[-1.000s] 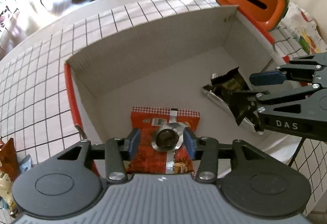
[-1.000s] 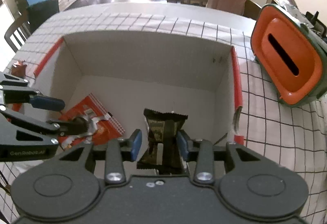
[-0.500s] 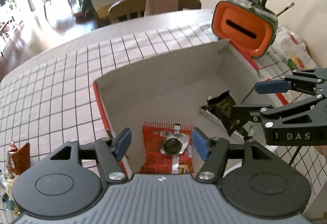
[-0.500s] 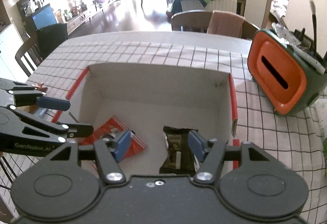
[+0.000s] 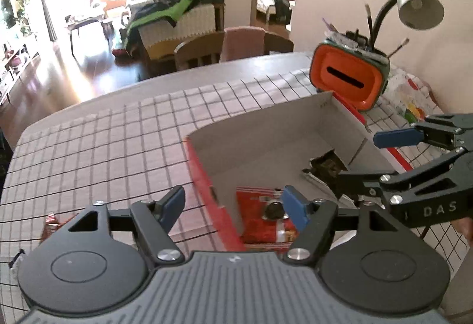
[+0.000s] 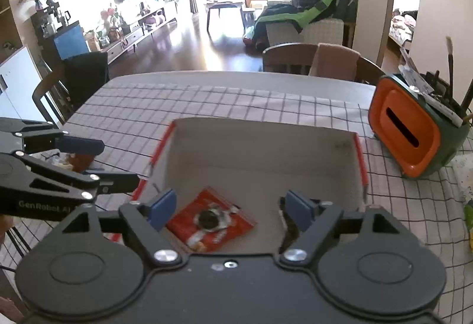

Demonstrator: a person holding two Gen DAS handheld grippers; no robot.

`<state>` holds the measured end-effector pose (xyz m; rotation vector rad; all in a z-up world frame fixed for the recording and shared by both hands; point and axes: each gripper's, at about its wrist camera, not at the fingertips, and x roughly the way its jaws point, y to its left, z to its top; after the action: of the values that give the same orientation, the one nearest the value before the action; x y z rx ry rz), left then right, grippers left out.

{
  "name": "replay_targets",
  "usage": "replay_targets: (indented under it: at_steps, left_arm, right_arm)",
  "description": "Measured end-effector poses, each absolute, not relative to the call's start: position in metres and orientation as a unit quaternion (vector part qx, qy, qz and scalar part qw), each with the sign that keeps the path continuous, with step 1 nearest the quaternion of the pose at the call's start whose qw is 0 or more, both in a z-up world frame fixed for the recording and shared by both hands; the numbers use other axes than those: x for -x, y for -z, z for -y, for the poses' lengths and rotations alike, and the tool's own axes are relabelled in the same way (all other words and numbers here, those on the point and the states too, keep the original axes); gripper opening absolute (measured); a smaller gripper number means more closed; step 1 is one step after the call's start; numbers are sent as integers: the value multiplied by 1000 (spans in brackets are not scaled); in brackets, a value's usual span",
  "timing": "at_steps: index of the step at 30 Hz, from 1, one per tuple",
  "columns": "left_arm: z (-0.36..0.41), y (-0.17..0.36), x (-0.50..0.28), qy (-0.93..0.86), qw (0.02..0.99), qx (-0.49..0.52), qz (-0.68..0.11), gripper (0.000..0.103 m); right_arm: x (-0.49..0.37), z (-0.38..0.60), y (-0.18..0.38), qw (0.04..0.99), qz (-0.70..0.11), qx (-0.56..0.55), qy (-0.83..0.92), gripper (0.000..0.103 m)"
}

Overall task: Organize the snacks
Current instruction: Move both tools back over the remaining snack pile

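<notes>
A white cardboard box with red edges (image 5: 266, 129) (image 6: 266, 143) stands on the checked tablecloth. Inside lie a red snack packet (image 5: 263, 220) (image 6: 212, 220) and a dark brown packet (image 5: 325, 167) (image 6: 288, 231), the latter partly hidden. My left gripper (image 5: 233, 205) is open and empty above the box's left wall. My right gripper (image 6: 227, 210) is open and empty above the box; it also shows in the left wrist view (image 5: 366, 158). More loose snacks (image 5: 50, 223) (image 6: 75, 160) lie on the cloth left of the box.
An orange and green tissue holder (image 5: 348, 78) (image 6: 414, 137) with brushes stands right of the box. A grey desk lamp (image 5: 414, 1) rises behind it. Chairs (image 6: 310, 61) stand at the table's far edge.
Both grippers let go of their packets, opened wide and rose back from the box. The red and dark packets now lie on the box floor. The left gripper shifted left.
</notes>
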<state>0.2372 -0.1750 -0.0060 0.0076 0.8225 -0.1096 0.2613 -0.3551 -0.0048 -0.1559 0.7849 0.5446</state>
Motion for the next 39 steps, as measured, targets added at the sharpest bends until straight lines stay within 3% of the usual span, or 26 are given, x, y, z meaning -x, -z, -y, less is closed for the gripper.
replay_targets:
  at_steps: [15,26,39]
  left_arm:
    - [84,0,-181,39,932,-1,-361,85]
    - [4,16,-143,41,934,15,-354,95]
    - [-80,54,-118,14,920,6,-392,95]
  right_arm:
    - [-215,277,-2,893,-348,52,-281,102]
    - [-192,208,19,887,-360,49,-284,103]
    - [-186,145,57,867,-399,50,-295,103]
